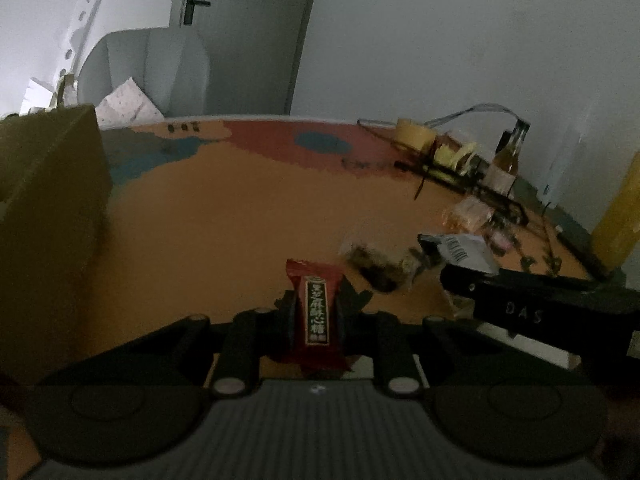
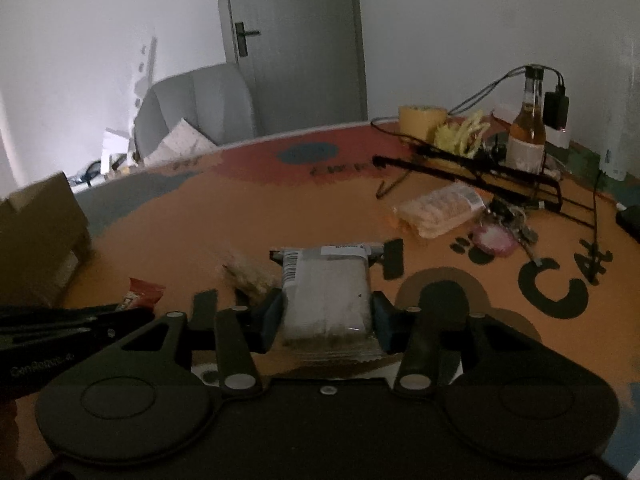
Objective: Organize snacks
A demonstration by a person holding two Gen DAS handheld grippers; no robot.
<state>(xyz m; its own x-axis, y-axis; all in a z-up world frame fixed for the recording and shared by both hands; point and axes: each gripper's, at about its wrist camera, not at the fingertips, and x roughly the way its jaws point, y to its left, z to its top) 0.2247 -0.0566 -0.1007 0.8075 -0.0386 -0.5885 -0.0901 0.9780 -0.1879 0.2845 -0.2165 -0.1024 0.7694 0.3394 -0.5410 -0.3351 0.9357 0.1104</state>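
Here both grippers are loaded. The left gripper (image 1: pixel 316 312) is clamped on a small red candy wrapper with Chinese characters (image 1: pixel 316 312), held just above the orange table mat (image 1: pixel 208 216) near its front edge. The right gripper (image 2: pixel 326 312) has its pads pressed against the sides of a silver-grey snack packet (image 2: pixel 326 292) with a barcode at its far end, also near the front edge.

Little sorting looks done. A cardboard box (image 1: pixel 48 200) stands at the left edge of the table and seems the likely place for the snacks, though its inside cannot be seen from either view. Loose items remain on the mat: a clear packet of dark pieces (image 1: pixel 376 264) just ahead of the candy, and a pale packet of wafers or biscuits (image 2: pixel 440 210) toward the right side. So I judge the task to be in its early part, with two snacks in hand and at least two left.

The room is dim and grainy. Things at the far right corner, namely a roll of yellow tape (image 2: pixel 420 120), a glass bottle (image 2: pixel 528 136), cables and a dark wire rack, blur together. The pink round item beside some keys is unclear. A yellow object at the right edge of the left view is cut off.
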